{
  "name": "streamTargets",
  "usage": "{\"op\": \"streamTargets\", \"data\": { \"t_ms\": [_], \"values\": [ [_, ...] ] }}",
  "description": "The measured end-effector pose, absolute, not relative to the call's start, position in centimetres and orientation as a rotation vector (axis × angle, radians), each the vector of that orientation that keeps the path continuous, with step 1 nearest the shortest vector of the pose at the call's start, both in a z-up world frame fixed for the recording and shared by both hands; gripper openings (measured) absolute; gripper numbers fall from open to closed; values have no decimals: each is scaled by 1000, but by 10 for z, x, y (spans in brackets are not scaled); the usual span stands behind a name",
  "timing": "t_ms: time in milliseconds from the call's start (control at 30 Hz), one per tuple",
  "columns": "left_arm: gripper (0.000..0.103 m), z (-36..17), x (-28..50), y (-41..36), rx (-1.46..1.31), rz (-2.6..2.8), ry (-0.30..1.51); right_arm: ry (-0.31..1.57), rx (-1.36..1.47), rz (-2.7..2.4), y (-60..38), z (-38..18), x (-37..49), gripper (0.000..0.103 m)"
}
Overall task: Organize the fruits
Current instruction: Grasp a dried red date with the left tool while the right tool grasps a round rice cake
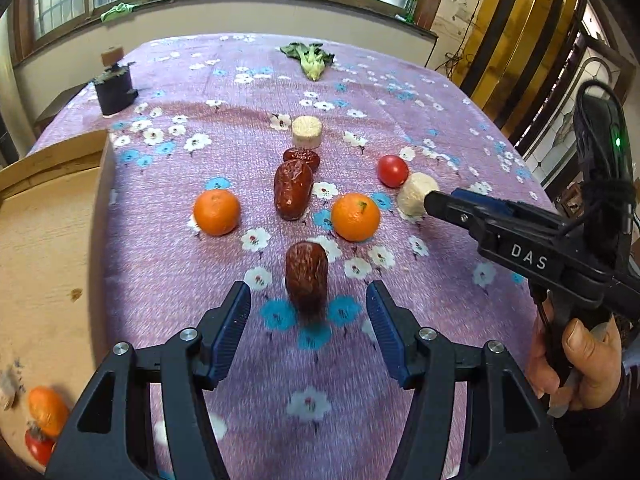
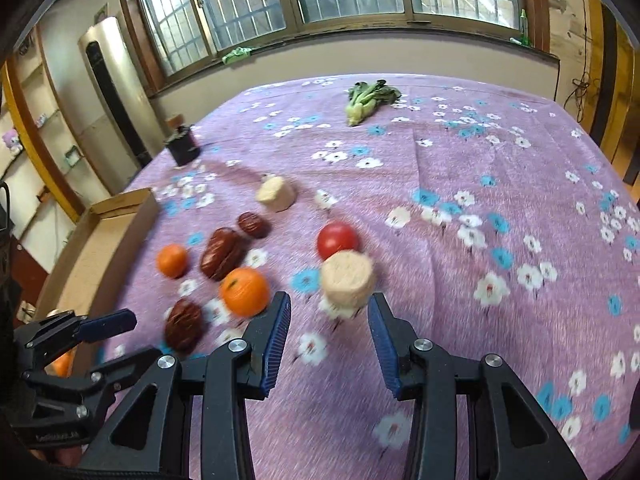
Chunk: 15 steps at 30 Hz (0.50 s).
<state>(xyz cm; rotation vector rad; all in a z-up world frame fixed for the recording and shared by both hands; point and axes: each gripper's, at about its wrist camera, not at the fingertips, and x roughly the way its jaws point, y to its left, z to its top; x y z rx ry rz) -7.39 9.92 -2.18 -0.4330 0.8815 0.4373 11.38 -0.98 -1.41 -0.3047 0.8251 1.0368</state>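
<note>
On the purple cloth with white and blue flowers (image 1: 168, 264), most of the fruit is not yet put away. A shallow brown cardboard box (image 1: 44, 248) is seen at the left side of the table. Inside its near corner, a small orange fruit (image 1: 47, 410) and a red fruit (image 1: 38, 446) are seen, so a little of the job looks done. Much more seems to be left.

The left gripper (image 1: 308, 312) is held with its blue fingers wide apart. A wrinkly dark red date (image 1: 307, 276) lies just ahead of the open gap, and nothing is held. It is probably the next thing to be picked up.

The right gripper (image 2: 329, 316) is also held with its fingers apart. A pale round corn-like chunk (image 2: 347, 278) sits just past the fingertips and is not gripped. A shiny red tomato (image 2: 337, 239) is touching it from behind.

Still on the cloth are two round oranges (image 1: 216, 211) (image 1: 355, 217), a big dark red date (image 1: 293, 195), a smaller date (image 1: 302, 157) behind it, and another pale chunk (image 1: 307, 131). A green leafy vegetable (image 1: 309, 58) lies far away near the window.
</note>
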Motion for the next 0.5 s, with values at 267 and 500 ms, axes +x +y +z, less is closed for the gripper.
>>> {"op": "streamTargets", "data": {
  "t_ms": [267,500],
  "values": [
    [38,-42,-41,102,-388,439,929,859,-321,1024,14,-32,132,45],
    [25,-42,-41,101,-365,434,925,856,-303,1020,9,-33,134,38]
  ]
}}
